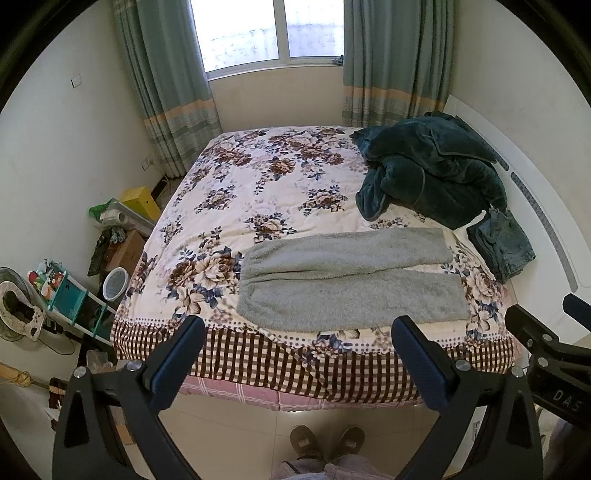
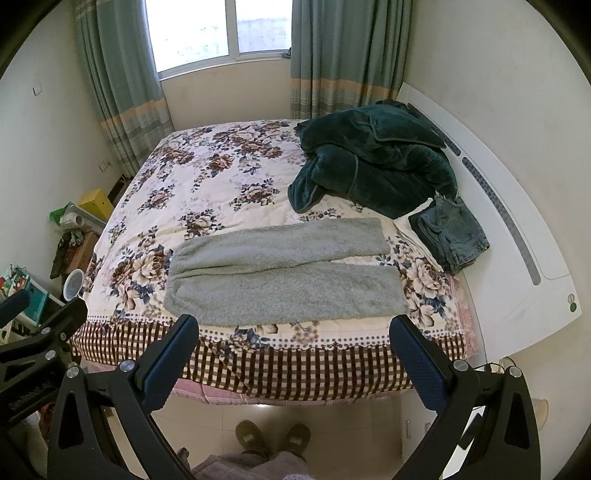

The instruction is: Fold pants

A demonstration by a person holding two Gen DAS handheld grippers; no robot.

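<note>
— Across most of the room, what do you see?

— Filling it, a bed [image 1: 258, 177] with a flowered cover and a checked border along the near edge. It sits under a curtained window [image 1: 269, 29], with the headboard [image 2: 517, 236] on the right.

— And on the bed?

— A dark green blanket [image 1: 436, 170] heaped at the far right. In front of it lie the grey fleece pants [image 1: 347, 280], spread flat and sideways near the front edge, waistband to the left, both legs running right with a narrow gap between them. Just beyond the leg ends sits a folded pair of jeans [image 2: 452, 232], apart from the pants.

— Where are the grippers?

— Both hang over the floor in front of the bed, short of the pants and touching nothing. The left gripper [image 1: 295, 354] is spread wide and empty, with the pants straight ahead of it. The right gripper [image 2: 293, 350] is equally wide and empty, facing the same pants.

— Anything smaller?

— Two slippers [image 1: 327, 441] on the tiled floor below.
</note>
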